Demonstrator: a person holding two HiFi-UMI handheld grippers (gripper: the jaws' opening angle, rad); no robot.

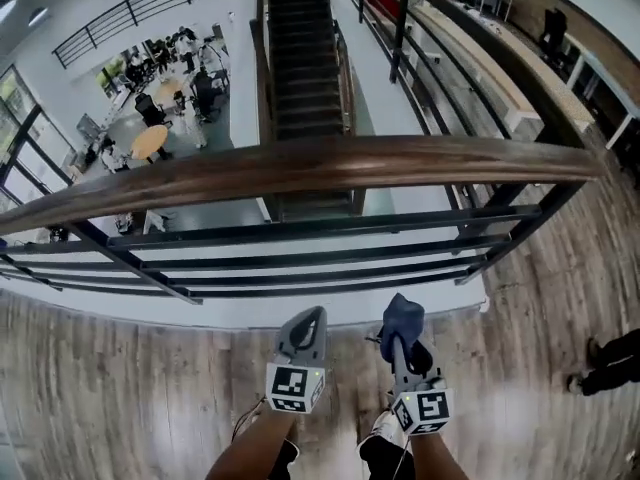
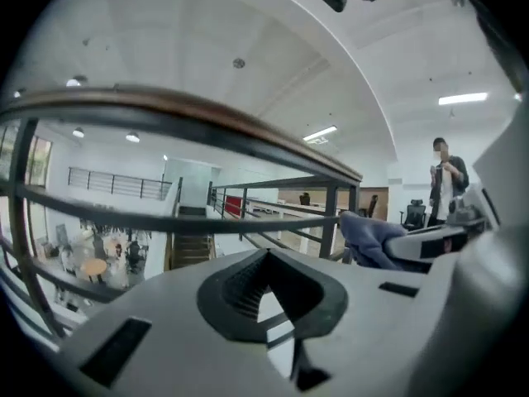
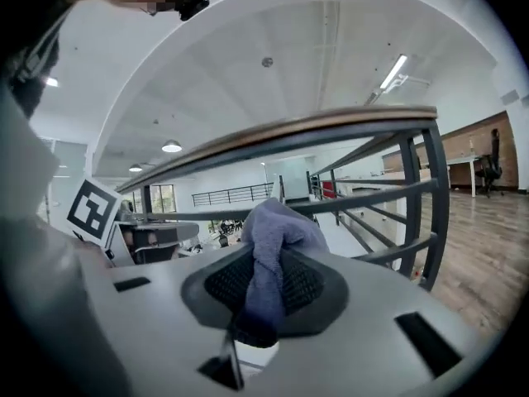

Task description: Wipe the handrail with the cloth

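The wooden handrail (image 1: 320, 165) runs across in front of me on black metal bars, and it crosses the top of both gripper views (image 2: 207, 114) (image 3: 289, 131). My right gripper (image 1: 400, 330) is below and short of the rail. It is shut on a blue-grey cloth (image 1: 403, 315), which bunches up over the jaw tips (image 3: 273, 226). My left gripper (image 1: 309, 318) is beside it at about the same height, its jaws shut with nothing between them (image 2: 266, 257). The cloth (image 2: 372, 234) also shows at the right of the left gripper view. Neither gripper touches the rail.
Horizontal black bars (image 1: 300, 258) fill the gap under the rail. Beyond them a staircase (image 1: 305, 58) drops to a lower floor with people and round tables (image 1: 150, 140). I stand on wooden flooring (image 1: 120, 388). Another person's legs (image 1: 610, 363) are at the right, and a person (image 2: 449, 180) stands behind.
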